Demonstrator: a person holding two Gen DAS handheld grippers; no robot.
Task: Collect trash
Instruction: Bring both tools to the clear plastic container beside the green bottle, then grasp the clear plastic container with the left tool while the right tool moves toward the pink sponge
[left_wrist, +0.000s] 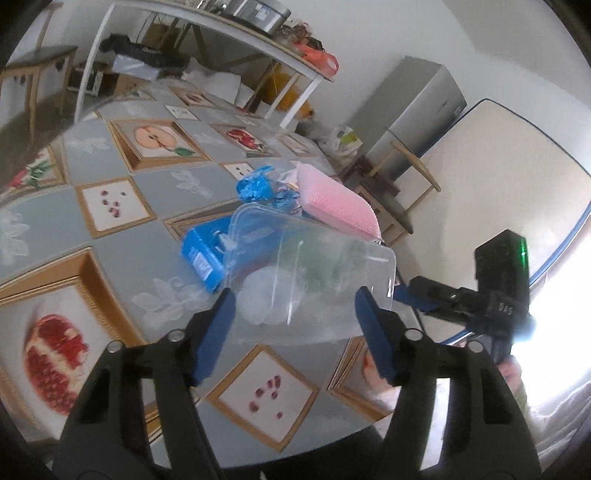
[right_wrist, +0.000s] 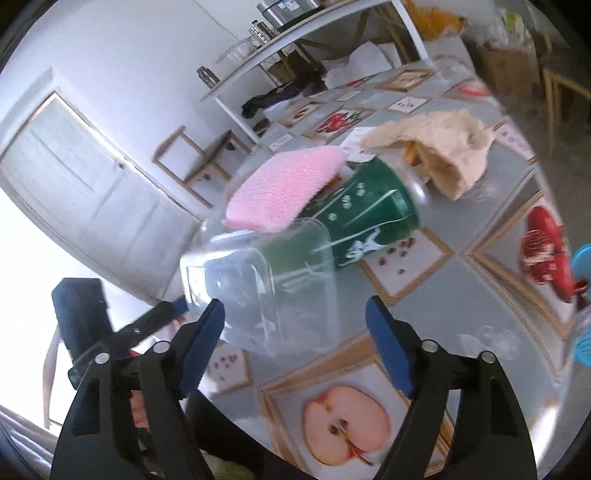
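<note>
A clear plastic container (left_wrist: 314, 291) lies tilted on the fruit-print tablecloth (left_wrist: 110, 173), among other trash. My left gripper (left_wrist: 295, 325) is open; its blue pads flank the container's near end without clearly pressing. My right gripper (right_wrist: 295, 328) is open too. Its left pad is at the container (right_wrist: 266, 288) and its right pad stands clear of it. A green paper cup (right_wrist: 369, 218) lies on its side behind the container, with a pink sponge (right_wrist: 288, 188) on top. A blue box (left_wrist: 205, 254) and a crumpled blue wrapper (left_wrist: 255, 186) lie beside the pink sponge (left_wrist: 332, 201).
A crumpled beige paper bag (right_wrist: 443, 147) lies farther back on the tablecloth (right_wrist: 480, 229). The table's near edge runs just under both grippers. Beyond stand a white shelf table (left_wrist: 229, 40), wooden chairs (left_wrist: 399, 184), a grey fridge (left_wrist: 417, 107) and a white door (right_wrist: 85, 173).
</note>
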